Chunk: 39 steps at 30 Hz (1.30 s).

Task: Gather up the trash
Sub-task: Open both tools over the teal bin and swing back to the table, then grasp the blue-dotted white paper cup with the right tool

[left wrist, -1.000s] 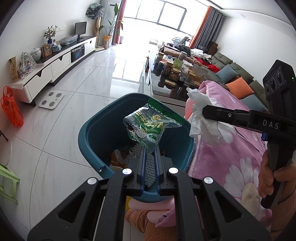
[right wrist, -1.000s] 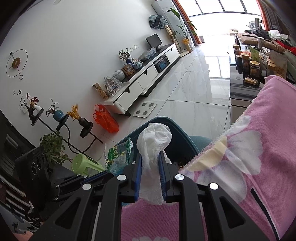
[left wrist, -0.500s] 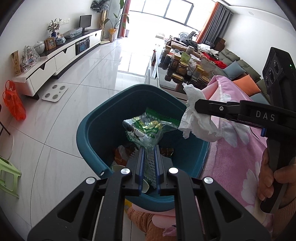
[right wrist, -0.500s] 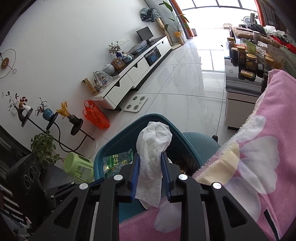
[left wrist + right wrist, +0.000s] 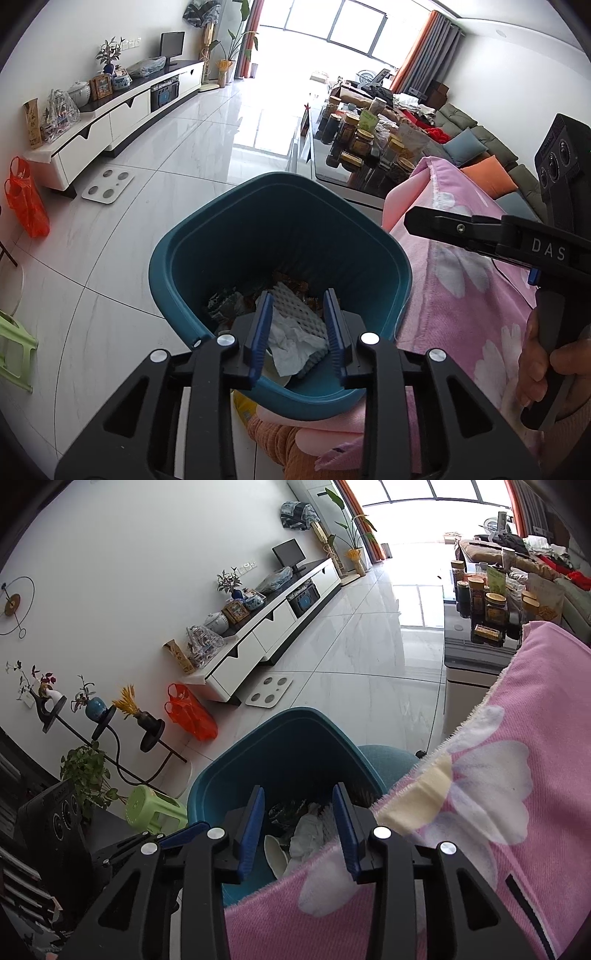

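A teal bin (image 5: 173, 254) stands on the floor beside the pink blanket. My left gripper (image 5: 299, 314) hangs over its near rim, jaws opening, nothing between the pads. Down inside lie a crumpled white tissue (image 5: 291, 343), a white foam net (image 5: 295, 306) and a dark green snack wrapper (image 5: 221, 306). My right gripper (image 5: 298, 797) is also above the bin (image 5: 295, 731), jaws opening and empty, with the tissue (image 5: 306, 834) lying below it. From the left wrist view the right gripper (image 5: 417, 221) reaches in from the right, held by a hand (image 5: 539, 362).
A pink flowered blanket (image 5: 517, 775) drapes right against the bin. Behind it stands a glass table (image 5: 332, 173) crowded with jars. On the floor to the left are a green stool (image 5: 155, 812), an orange bag (image 5: 26, 206) and a white scale (image 5: 107, 184).
Both grippers have opened. The green wrapper has dropped from the left one and the white tissue from the right one; both now lie in the bin.
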Available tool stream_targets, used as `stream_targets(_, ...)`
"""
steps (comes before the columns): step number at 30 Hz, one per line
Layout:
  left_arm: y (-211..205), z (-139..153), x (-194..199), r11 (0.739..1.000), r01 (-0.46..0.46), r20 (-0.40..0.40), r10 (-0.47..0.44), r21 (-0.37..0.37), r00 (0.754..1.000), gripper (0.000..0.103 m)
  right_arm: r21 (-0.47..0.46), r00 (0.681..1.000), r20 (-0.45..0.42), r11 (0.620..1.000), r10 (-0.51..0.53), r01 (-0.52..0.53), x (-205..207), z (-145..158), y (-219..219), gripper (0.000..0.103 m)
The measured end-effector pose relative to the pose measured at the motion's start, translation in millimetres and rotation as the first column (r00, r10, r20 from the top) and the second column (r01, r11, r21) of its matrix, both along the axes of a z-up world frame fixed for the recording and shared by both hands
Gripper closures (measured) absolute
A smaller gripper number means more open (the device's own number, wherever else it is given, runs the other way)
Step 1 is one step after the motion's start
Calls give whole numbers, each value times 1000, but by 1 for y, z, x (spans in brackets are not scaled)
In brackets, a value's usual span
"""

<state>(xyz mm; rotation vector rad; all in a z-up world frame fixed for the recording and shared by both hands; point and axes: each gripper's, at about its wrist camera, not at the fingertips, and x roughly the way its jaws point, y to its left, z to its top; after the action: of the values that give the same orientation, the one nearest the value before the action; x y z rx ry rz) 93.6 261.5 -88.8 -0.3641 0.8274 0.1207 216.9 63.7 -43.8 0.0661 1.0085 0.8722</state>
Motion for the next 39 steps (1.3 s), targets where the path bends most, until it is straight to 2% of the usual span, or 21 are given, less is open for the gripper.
stream_targets(5,-20,22,-14,999,37,75,-38,14,996,48,36,997,79,999,6,-9,-26,20,-42,61)
stream_targets(10,-61,42,-22,991,132,138,-135,27,981,38,58,988,141,997,-67,60,-51,36,-107,58)
stream_targets(15,-113,54,-15,964,263,167,-264,31,950,35,73,960,167,974,-226,217,-68,44,-184,57)
stream_targets(22,-192,60,7,902,430,165,-431,44,887,35,57,882,214,906,-420,418,-86,51,-277,57)
stream_targets(29,-271,62,36,820,569,143,-572,67,808,35,67,791,223,819,-569,570,-83,50,-353,53)
stream_targets(35,-330,59,59,751,653,112,-660,96,743,36,53,753,209,776,-625,629,-64,41,-396,53)
stream_targets(39,-364,57,73,711,697,97,-703,91,705,37,44,747,187,766,-637,642,-48,38,-417,53)
